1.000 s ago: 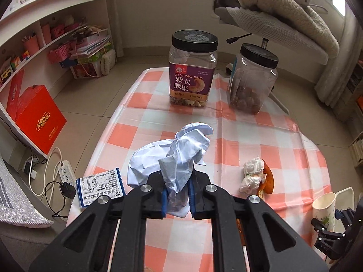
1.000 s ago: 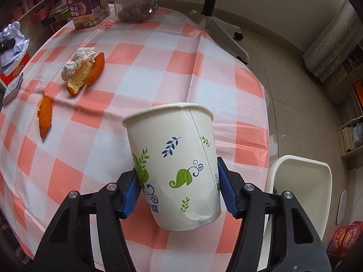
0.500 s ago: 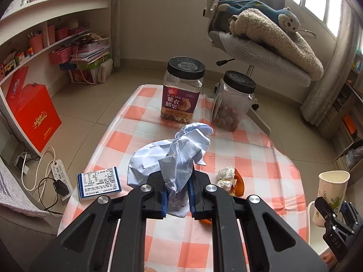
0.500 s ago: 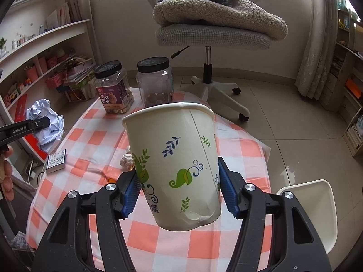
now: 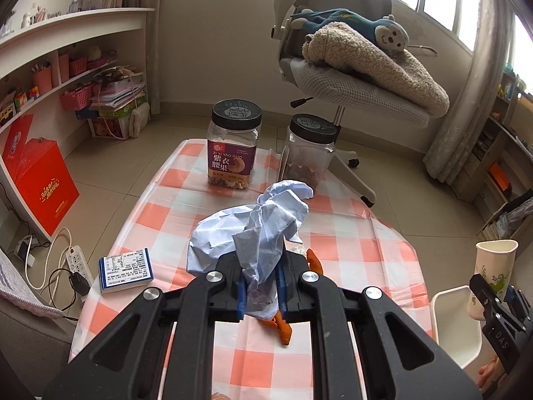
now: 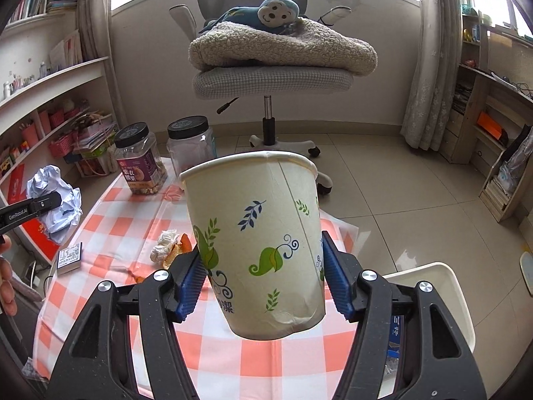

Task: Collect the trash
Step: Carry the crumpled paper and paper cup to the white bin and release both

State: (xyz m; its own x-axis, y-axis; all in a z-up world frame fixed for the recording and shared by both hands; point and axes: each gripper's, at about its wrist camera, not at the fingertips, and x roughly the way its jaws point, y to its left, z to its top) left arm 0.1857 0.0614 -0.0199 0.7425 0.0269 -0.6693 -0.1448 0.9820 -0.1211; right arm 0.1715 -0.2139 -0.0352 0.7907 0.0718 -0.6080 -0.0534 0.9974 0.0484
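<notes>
I have the crumpled pale-blue sheet of paper (image 5: 256, 230) pinched tight in my left gripper (image 5: 260, 291), its blue pads pressed together on the wad's lower tail, so the bulk stands above the jaws and clear of the orange-and-white checked tablecloth (image 5: 349, 233). My right gripper (image 6: 263, 283) clamps a white paper cup printed with green and blue leaves (image 6: 260, 243) around its lower half, rim up and tilted slightly, held above the table's near edge. Both loads are lifted, I judge, to carry them to the white plastic bin (image 6: 443, 300) beside the table on my right. Orange peel pieces (image 5: 283, 325) and a balled white tissue (image 6: 163, 245) are left on the cloth, near the middle.
</notes>
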